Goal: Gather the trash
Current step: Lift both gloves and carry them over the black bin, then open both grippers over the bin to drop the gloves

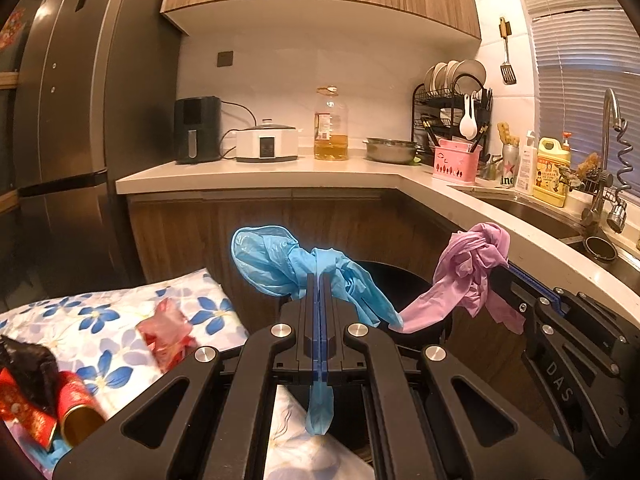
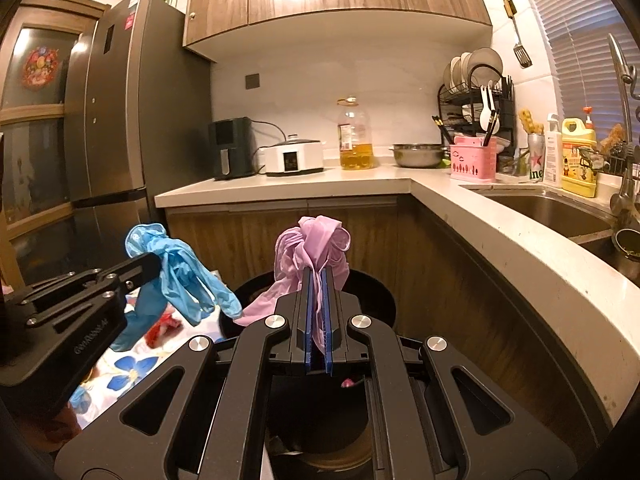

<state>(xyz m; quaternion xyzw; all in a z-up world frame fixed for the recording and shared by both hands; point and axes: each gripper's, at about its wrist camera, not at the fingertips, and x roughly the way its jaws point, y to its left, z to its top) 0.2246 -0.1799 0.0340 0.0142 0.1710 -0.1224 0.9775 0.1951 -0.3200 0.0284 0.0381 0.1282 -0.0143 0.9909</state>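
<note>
Both tools grip gloves above the black bin (image 2: 372,300): the right tool (image 2: 319,280) clamps the pink glove (image 2: 316,248) directly overhead, the left tool (image 1: 320,284) pinches the blue glove (image 1: 276,260) beside its rim.

both grippers clamped, held side by side

the left gripper (image 1: 320,280) has its two fingers pressed nearly together, pinching a blue glove (image 1: 276,264) between the blue pads — its black linkage arms spread wide below. the right gripper (image 2: 319,276) stands likewise, fingers drawn in tight on a pink glove (image 2: 316,244), pads almost meeting. the two sit close, the left one angled in toward the right — each points forward and a little upward.
</note>
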